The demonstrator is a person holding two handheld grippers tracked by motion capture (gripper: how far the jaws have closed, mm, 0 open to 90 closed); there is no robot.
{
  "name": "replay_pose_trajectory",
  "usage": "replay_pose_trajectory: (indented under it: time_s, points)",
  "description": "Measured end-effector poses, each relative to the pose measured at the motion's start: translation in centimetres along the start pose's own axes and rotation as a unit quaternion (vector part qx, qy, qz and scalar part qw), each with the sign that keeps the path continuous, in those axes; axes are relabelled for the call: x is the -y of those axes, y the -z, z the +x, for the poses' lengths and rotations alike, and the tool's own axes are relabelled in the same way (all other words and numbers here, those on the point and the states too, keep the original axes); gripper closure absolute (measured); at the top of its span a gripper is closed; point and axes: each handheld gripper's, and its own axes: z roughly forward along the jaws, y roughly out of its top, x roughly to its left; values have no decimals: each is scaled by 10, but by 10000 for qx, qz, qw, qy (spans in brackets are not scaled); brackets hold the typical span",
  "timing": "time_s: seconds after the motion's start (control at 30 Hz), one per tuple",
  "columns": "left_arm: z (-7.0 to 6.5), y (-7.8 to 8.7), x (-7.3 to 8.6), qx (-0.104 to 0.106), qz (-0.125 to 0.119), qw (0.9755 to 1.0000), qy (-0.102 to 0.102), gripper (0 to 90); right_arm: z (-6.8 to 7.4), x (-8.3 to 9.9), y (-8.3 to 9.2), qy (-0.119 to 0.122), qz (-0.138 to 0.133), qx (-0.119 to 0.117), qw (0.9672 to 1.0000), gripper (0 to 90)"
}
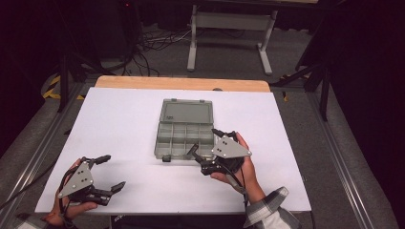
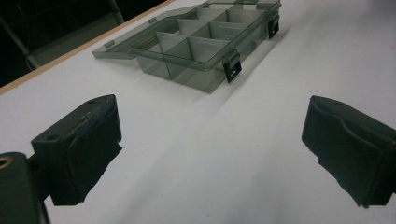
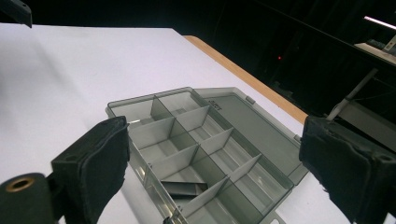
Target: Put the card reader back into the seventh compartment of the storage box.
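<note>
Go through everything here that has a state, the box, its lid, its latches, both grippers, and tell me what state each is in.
Organizer box: open, flat on the white table.
Lid: swung fully back, lying flat behind the compartments.
Latches: undone, hanging on the front wall.
Compartments: mostly bare; one holds a small dark flat piece.
Left gripper: open, holding nothing, apart from the box.
Right gripper: open, holding nothing, at the box's front right corner.
</note>
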Motion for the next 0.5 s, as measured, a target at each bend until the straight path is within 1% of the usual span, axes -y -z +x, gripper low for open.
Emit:
replay_pose_trajectory:
  time_s: [0.27,0.5]
  points:
    - [-1,0,0,5,10,10000,-32,55,4,1,9,64,-35,-31,10000,95]
    - [0,1,0,-4,-14,10000,-25,55,7,1,16,127,-26,6,9999,94]
